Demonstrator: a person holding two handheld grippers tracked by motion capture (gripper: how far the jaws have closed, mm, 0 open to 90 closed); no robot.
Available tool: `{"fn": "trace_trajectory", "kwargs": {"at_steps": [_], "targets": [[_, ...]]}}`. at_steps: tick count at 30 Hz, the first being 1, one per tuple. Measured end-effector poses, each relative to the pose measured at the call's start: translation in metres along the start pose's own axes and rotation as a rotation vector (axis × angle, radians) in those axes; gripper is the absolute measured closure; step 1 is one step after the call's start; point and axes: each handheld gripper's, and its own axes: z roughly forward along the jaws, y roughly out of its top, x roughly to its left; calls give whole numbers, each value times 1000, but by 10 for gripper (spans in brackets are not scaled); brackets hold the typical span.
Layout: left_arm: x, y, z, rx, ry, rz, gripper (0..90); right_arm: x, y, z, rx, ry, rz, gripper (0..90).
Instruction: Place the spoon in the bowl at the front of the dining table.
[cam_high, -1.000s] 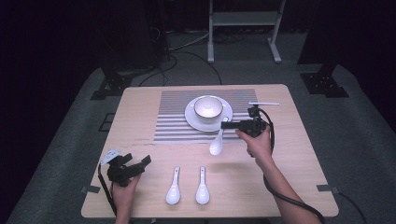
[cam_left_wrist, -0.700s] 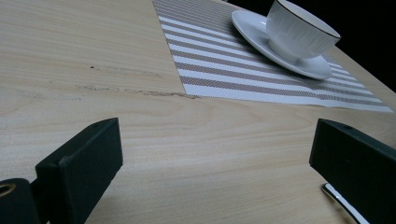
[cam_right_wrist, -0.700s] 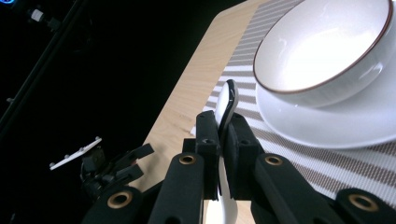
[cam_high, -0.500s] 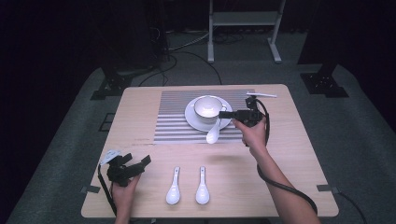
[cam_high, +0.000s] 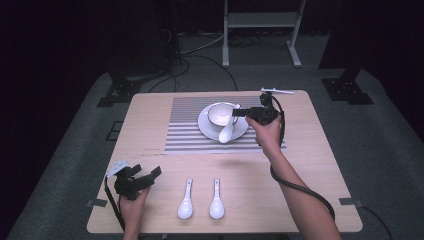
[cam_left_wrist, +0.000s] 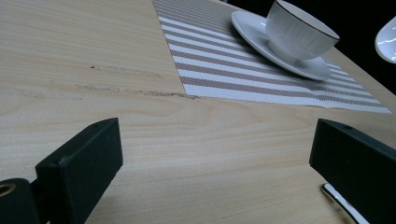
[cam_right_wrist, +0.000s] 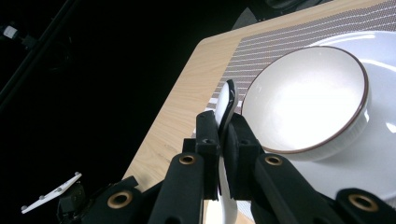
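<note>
White ceramic, the spoon (cam_high: 226, 131) hung bowl-down over the saucer (cam_high: 210, 131), just beside the cup (cam_high: 218, 114), its handle pinched between the closed jaws of the right gripper (cam_high: 239, 112). Left gripper (cam_high: 150, 175) rested wide open and empty near two more spoons (cam_high: 186, 205) on the table (cam_high: 310, 165).

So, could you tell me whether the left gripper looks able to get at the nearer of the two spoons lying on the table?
Probably yes: the left gripper is open and holds nothing, and bare table separates it from the nearer spoon.
</note>
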Motion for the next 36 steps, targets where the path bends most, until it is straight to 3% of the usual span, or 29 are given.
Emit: {"fn": "trace_trajectory", "kwargs": {"at_steps": [10, 16, 24, 36], "targets": [[0, 0, 0, 0, -2, 0, 12, -8, 17, 15, -12, -41, 28, 846], [0, 0, 0, 0, -4, -3, 12, -14, 26, 23, -53, -48, 70, 846], [0, 0, 0, -1, -6, -4, 12, -17, 32, 24, -110, -44, 118, 846], [1, 0, -1, 0, -7, -4, 12, -29, 34, 26, -159, -96, 143, 846]]}}
